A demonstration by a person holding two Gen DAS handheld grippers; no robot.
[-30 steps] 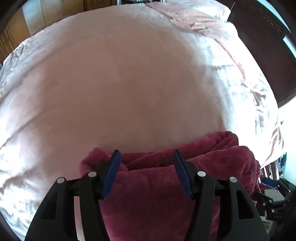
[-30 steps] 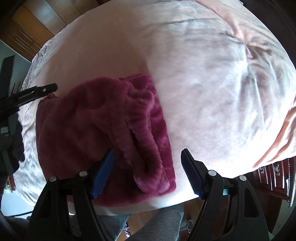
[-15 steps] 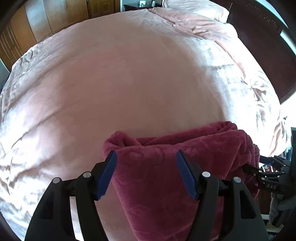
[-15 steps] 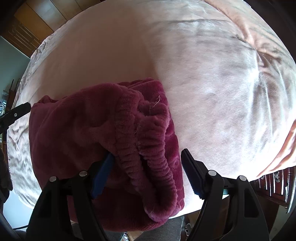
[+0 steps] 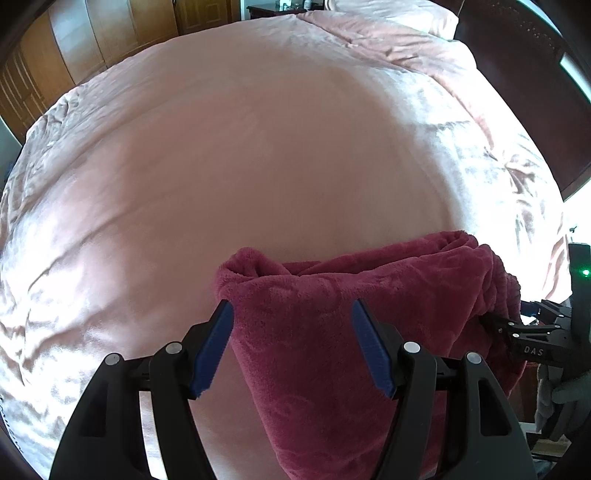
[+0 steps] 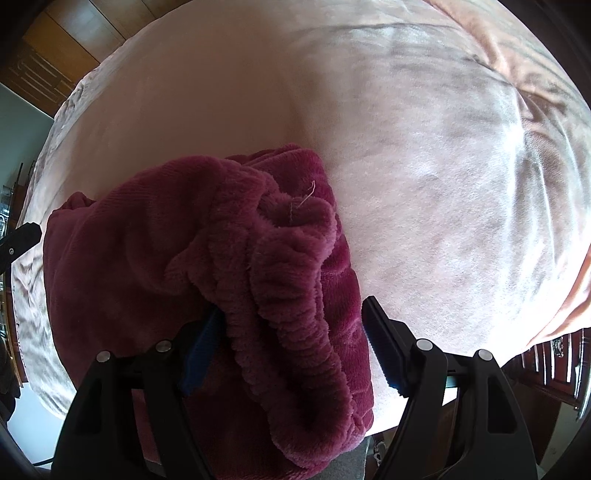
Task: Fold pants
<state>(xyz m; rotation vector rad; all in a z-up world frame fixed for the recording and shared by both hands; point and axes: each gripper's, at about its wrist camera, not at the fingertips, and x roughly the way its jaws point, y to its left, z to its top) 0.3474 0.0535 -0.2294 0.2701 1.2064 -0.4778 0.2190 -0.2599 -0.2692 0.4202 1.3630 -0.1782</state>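
Dark red fleece pants lie folded near the front edge of a pink bed. My left gripper hangs open over their left part, its blue pads clear of the cloth. One of the right gripper's fingers shows at the pants' right end. In the right wrist view the pants fill the lower left, with the gathered elastic waistband bunched up between the jaws of my right gripper. That gripper is open. Its left pad is partly hidden behind the waistband and its right pad stands free.
Wooden wardrobe doors stand beyond the bed's far left. A dark headboard and a pillow are at the far right. A dark wooden dresser stands by the bed's right edge. A person's grey trouser leg is below the bed's front edge.
My right gripper has come down onto the pants, so the waistband now sits between its jaws. My left gripper's jaws widened a little and it shifted toward the pants' left edge.
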